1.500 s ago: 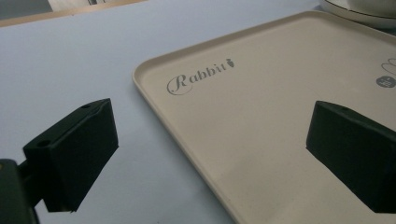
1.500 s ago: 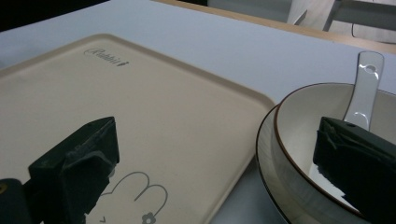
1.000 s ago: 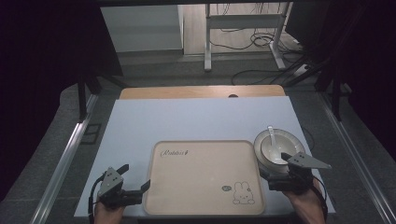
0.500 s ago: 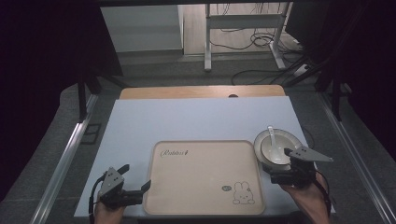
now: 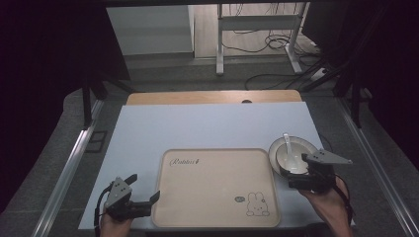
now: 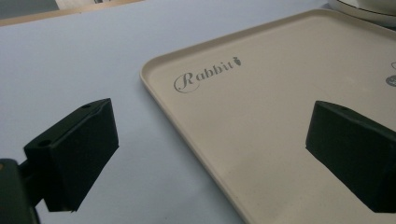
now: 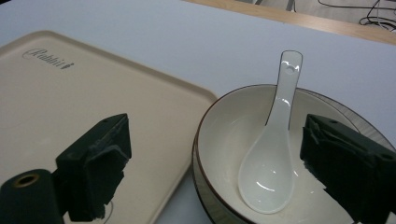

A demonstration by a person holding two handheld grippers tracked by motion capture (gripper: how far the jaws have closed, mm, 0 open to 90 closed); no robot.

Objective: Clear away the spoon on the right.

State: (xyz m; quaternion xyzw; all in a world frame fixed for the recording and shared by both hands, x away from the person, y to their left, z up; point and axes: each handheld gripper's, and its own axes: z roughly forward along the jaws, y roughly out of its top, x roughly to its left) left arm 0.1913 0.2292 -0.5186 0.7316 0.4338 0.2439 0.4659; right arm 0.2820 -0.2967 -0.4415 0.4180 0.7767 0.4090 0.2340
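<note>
Cream bowl (image 7: pixel 224 140), dark rim, just right of tray (image 5: pixel 217 197); white spoon (image 7: pixel 273 158) inside. Right gripper (image 7: pixel 233 172) jaws closing, astride near rim, not pressing; left gripper (image 6: pixel 210 158) apart.

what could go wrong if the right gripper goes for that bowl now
The spoon lies loose in the bowl, its handle over the far rim; a tilted lift could tip it out. The right gripper, whose jaws have just been closing, straddles the near rim without touching it; a thin-rim pinch may slip. The bowl sits close against the tray, so it could knock it.
</note>
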